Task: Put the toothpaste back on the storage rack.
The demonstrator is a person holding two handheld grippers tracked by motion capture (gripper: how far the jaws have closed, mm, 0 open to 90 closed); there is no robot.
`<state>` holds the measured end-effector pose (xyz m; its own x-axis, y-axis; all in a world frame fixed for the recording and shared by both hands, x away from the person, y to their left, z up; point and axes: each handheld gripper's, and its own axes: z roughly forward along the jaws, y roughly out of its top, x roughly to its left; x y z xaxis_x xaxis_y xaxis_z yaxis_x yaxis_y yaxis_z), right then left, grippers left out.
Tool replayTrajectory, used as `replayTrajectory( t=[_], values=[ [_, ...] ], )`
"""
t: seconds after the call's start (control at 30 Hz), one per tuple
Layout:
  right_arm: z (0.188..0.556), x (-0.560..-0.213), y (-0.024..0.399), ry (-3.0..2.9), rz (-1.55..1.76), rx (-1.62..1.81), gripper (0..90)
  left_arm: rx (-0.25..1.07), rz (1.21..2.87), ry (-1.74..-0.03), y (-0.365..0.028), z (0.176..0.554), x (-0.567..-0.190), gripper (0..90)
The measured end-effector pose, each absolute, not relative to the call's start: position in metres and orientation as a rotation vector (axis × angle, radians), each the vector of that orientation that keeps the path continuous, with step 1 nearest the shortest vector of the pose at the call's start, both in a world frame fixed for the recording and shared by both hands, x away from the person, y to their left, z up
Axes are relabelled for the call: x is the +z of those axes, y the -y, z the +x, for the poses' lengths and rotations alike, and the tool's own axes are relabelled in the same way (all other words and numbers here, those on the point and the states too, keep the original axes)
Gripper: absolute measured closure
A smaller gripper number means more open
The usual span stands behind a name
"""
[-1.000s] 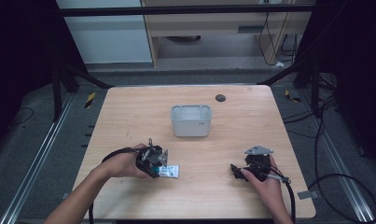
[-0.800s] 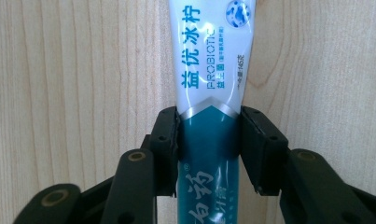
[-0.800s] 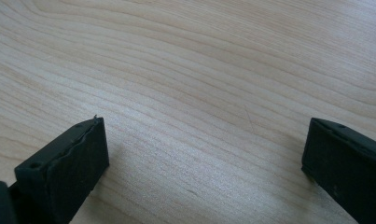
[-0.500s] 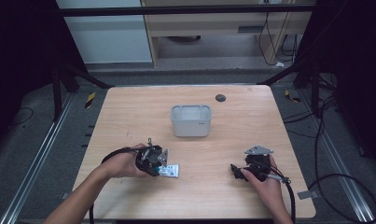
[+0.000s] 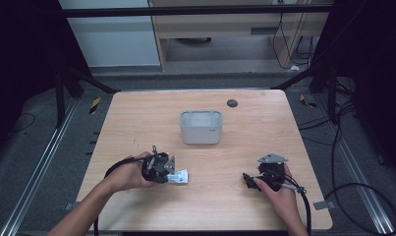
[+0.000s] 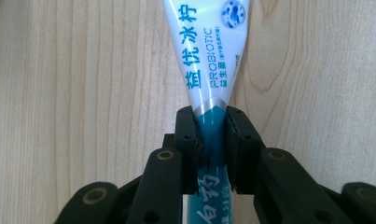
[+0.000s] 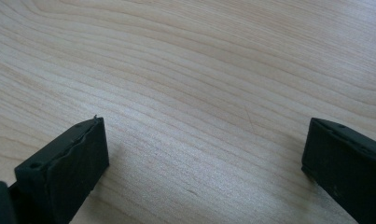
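On the near left part of the wooden bench (image 5: 136,118) we see the left tool (image 5: 170,170) held in the person's left hand (image 5: 127,174), its two black jaws clenched on a white and teal tube (image 6: 211,70) that lies flat on the wood. In the left gripper view we find the jaws pressing from both sides on the teal band of the tube, just where the white printed part begins; the white part widens away from the jaws and carries blue characters and the word PROBIOTIC. In the high view the tube (image 5: 180,177) sticks out from the tool toward the middle of the bench, pointing to the person's right. On the near right part of the bench we see the right tool (image 5: 248,180) in the person's right hand (image 5: 279,189), with a grey three-cornered plate on top and a cable trailing back past the wrist. Its jaws stand wide apart, released, and in the right gripper view we see bare wood grain between them, with nothing gripped. Toward the middle of the bench, well apart from both tools, stands a small grey open bin (image 5: 201,127); we cannot tell what it holds. Near the far edge of the bench sits a small dark round disc (image 5: 232,103).
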<state>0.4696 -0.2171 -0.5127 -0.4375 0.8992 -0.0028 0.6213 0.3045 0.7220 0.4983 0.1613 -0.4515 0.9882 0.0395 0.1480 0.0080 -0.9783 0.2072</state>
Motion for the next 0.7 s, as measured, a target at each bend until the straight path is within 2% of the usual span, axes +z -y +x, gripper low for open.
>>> replayTrajectory(
  t=[0.7],
  values=[
    [0.47, -0.513, 0.217, -2.17, 1.355, 0.923, 0.7, 0.354, 2.823, -0.266, -0.174, 0.505, -0.412, 77.6]
  ],
)
